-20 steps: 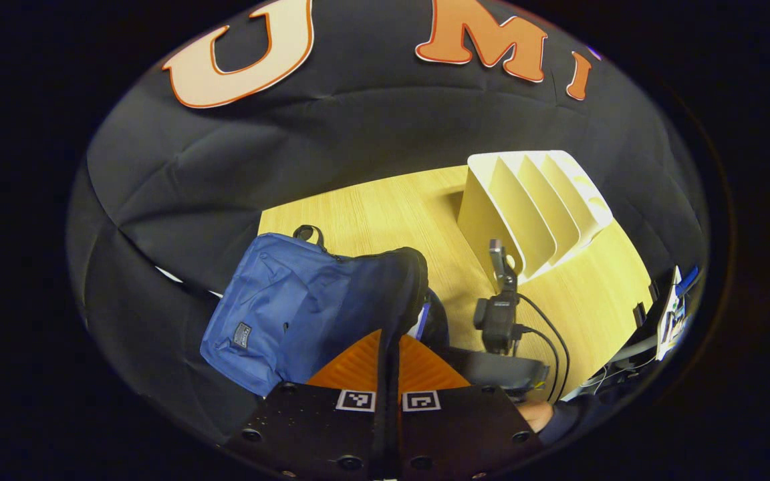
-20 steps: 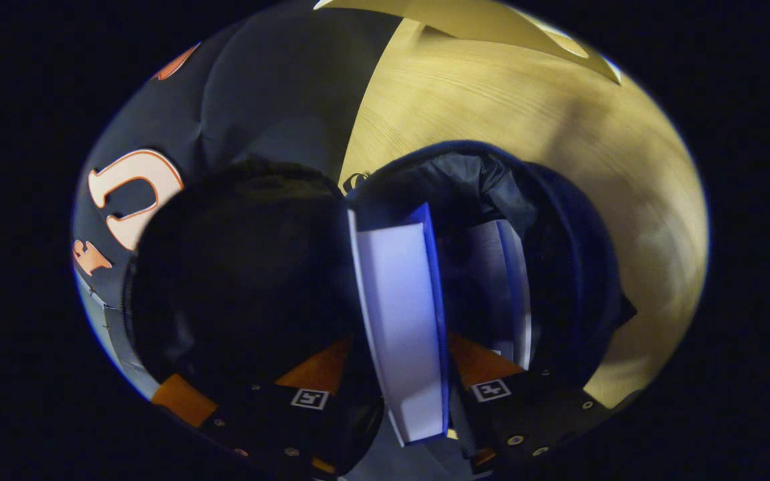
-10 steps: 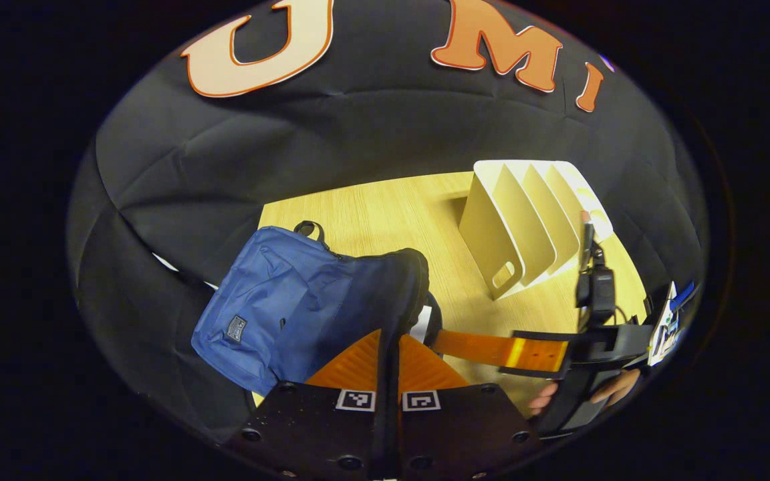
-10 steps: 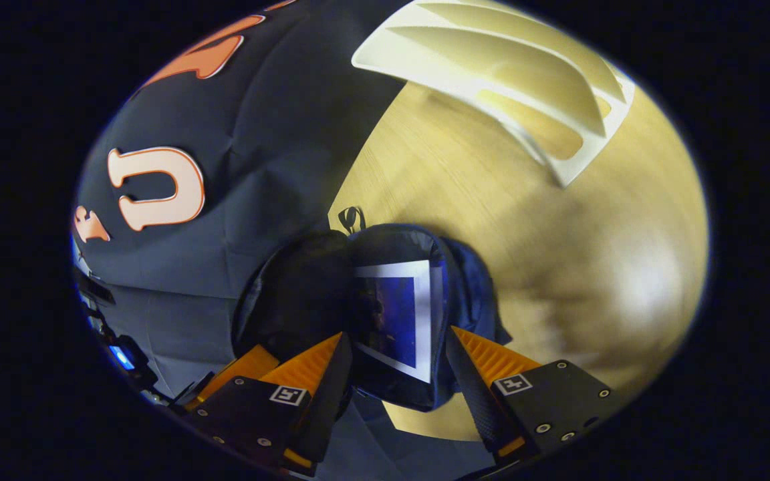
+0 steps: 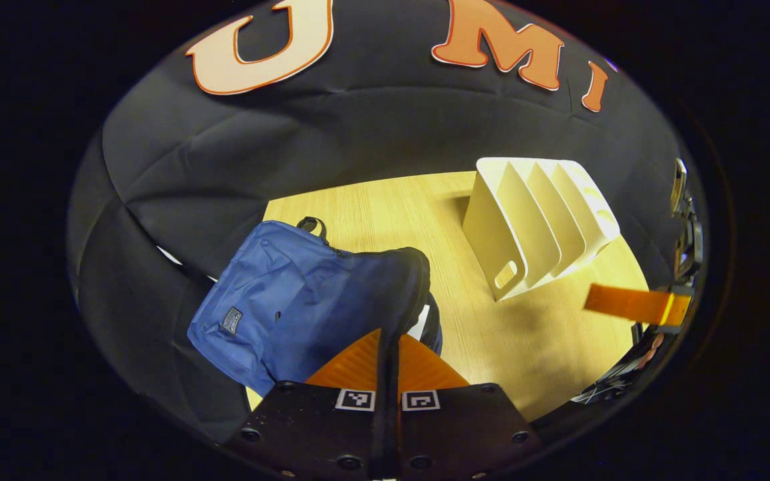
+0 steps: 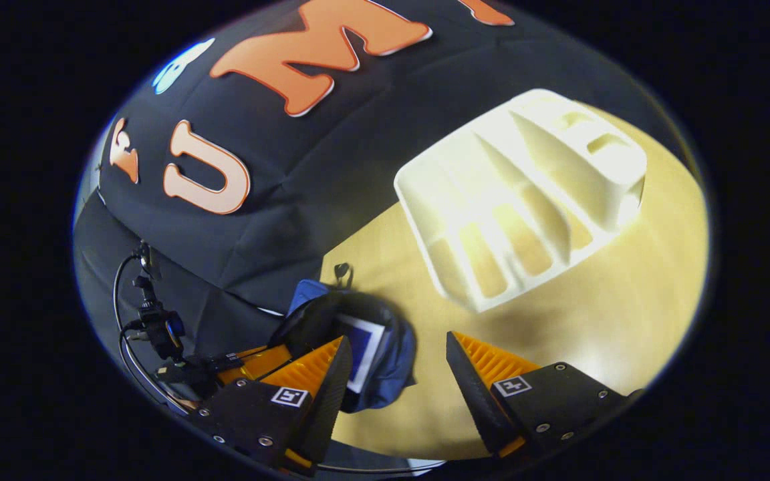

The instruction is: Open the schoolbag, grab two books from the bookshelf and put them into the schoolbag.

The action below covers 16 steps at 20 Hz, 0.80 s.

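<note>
wood tabletop (image 5: pixel 385 214) carries the soft blue schoolbag (image 5: pixel 278 314), its floppy rim pinched by the closed left gripper (image 5: pixel 388 341) to hold the mouth wide, a stiff book (image 6: pixel 363 347) inside. white bookshelf (image 6: pixel 525 194) looks bare; right gripper (image 6: pixel 395 361) hangs open, empty, nothing blocking.

Bag (image 5: pixel 291 307) mouth sat behind the left gripper (image 5: pixel 390 347) in left gripper view, so its contents were mostly hidden. Right gripper (image 5: pixel 632 304) was cut off at that view's edge; jaw state unreadable there. In right gripper view, book (image 6: pixel 363 347) was partly covered by a finger (image 6: pixel 321 377). A second book couldn't be made out.
</note>
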### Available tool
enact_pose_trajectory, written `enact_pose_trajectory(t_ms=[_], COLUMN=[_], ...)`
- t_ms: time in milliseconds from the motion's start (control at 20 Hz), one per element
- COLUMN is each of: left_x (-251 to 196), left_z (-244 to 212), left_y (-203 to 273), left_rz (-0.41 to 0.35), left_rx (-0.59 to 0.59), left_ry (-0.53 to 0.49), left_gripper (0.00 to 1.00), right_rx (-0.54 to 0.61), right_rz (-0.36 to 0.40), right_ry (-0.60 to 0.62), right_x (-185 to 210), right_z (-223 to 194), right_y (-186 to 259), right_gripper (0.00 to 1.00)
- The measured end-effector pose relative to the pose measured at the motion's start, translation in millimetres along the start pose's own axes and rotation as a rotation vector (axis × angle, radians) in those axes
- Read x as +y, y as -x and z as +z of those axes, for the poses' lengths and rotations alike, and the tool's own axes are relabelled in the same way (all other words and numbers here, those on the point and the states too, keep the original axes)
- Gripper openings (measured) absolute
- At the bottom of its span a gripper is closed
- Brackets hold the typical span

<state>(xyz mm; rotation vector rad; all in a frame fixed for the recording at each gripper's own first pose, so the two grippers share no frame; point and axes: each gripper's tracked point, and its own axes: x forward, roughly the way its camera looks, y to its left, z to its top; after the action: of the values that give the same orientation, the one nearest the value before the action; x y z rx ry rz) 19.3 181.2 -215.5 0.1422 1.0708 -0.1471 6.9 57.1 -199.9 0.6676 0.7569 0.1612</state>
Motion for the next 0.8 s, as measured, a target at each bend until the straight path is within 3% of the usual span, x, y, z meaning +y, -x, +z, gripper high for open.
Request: enact_pose_trajectory(t_ms=[250, 300, 350, 650, 800], left_x=[-12, -14, -15, -27, -46], left_z=[-6, -7, -5, 7, 4], left_y=[-5, -6, -5, 12, 17], left_rz=[0.055, 0.068, 0.088, 0.189, 0.205], left_rx=[-0.009, -0.013, -0.025, -0.111, -0.133], left_ry=[-0.006, -0.005, -0.001, 0.072, 0.119], left_gripper=[0.00, 0.01, 0.01, 0.00, 0.02], right_rx=[-0.148, -0.170, -0.186, -0.247, -0.263], right_rz=[-0.184, -0.210, -0.226, -0.300, -0.320], right_ry=[0.254, 0.278, 0.297, 0.368, 0.402], right_x=[-59, -65, -71, -99, -108], right_z=[68, 81, 92, 127, 138], right_y=[40, 45, 50, 73, 78], right_gripper=[0.86, 0.71, 0.86, 0.88, 0.88])
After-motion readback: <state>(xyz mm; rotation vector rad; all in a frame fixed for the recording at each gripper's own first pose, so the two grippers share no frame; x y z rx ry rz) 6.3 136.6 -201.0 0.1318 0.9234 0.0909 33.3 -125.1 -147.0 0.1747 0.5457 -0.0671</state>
